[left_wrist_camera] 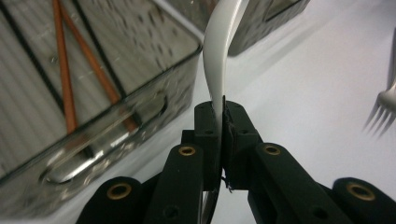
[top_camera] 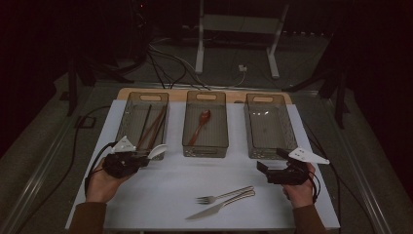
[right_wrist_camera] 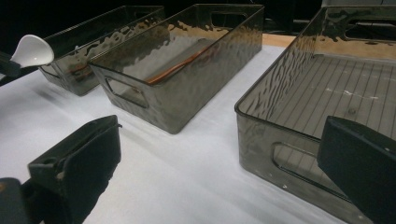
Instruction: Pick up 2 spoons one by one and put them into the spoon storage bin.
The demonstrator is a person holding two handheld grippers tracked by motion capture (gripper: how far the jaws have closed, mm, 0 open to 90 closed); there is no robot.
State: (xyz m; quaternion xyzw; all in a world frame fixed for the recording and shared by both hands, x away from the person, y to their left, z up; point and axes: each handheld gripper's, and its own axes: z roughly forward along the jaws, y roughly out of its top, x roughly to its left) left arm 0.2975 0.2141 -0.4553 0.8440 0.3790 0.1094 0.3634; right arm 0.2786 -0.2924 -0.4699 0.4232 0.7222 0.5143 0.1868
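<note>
Left hand-held gripper [left_wrist_camera: 223, 135]: clamped on white spoon [left_wrist_camera: 219, 51] handle, for binning. Right hand-held gripper [right_wrist_camera: 219, 168]: agape, empty, waiting beside the fork [top_camera: 224, 195].

High view looks down from above; both gripper views sit low, sharing the middle bin [top_camera: 205, 124] [right_wrist_camera: 187, 70].

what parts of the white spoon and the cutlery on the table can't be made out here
- White plastic spoon: in the left gripper view its bowl is cut off by the top edge, and the shut jaws hide its handle end.
- Silver metal fork: in the left gripper view the right edge cuts it off, and its tines are blurred.
- Silver table knife: in the high view too small and dim for blade detail.
</note>
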